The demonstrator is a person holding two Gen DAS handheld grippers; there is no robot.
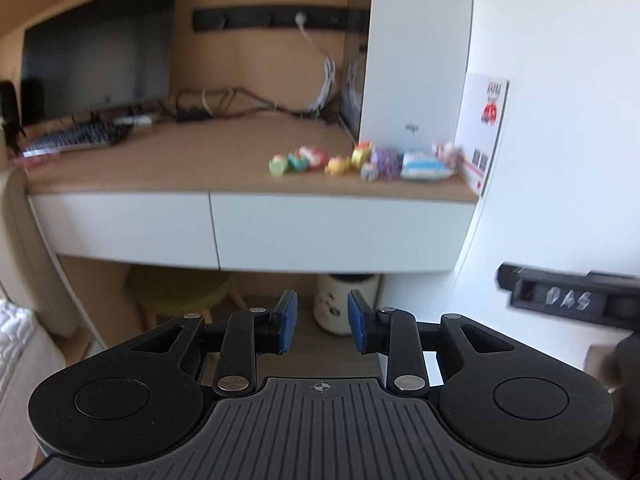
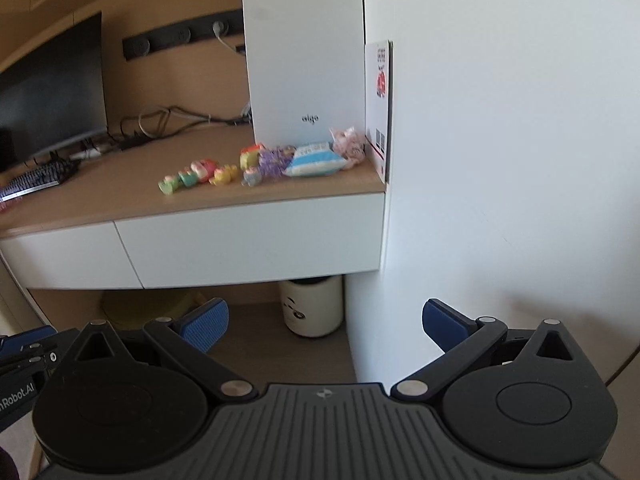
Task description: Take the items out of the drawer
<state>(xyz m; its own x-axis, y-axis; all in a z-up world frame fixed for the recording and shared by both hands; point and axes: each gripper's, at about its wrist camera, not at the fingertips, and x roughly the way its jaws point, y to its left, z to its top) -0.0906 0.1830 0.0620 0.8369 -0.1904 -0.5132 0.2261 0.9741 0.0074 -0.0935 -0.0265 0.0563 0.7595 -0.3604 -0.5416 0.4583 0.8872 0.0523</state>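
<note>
The desk's two white drawer fronts are both shut flush: the right drawer (image 1: 340,232) (image 2: 248,240) and the left drawer (image 1: 120,224) (image 2: 60,256). On the wooden desktop above lies a row of small colourful toys (image 1: 316,160) (image 2: 200,174), a purple item (image 1: 386,162), a blue-and-white packet (image 1: 422,165) (image 2: 316,159) and a pink packet (image 2: 348,144). My left gripper (image 1: 322,322) hangs below and in front of the right drawer, its blue pads narrowly apart and holding nothing. My right gripper (image 2: 326,326) is spread wide open, low near the desk's right end.
A white computer case (image 1: 412,60) stands behind the items against the white wall (image 2: 500,160). A monitor (image 1: 100,48) and keyboard (image 1: 76,138) sit at the left. Under the desk are a white bin (image 2: 312,306) and a green stool (image 1: 180,292).
</note>
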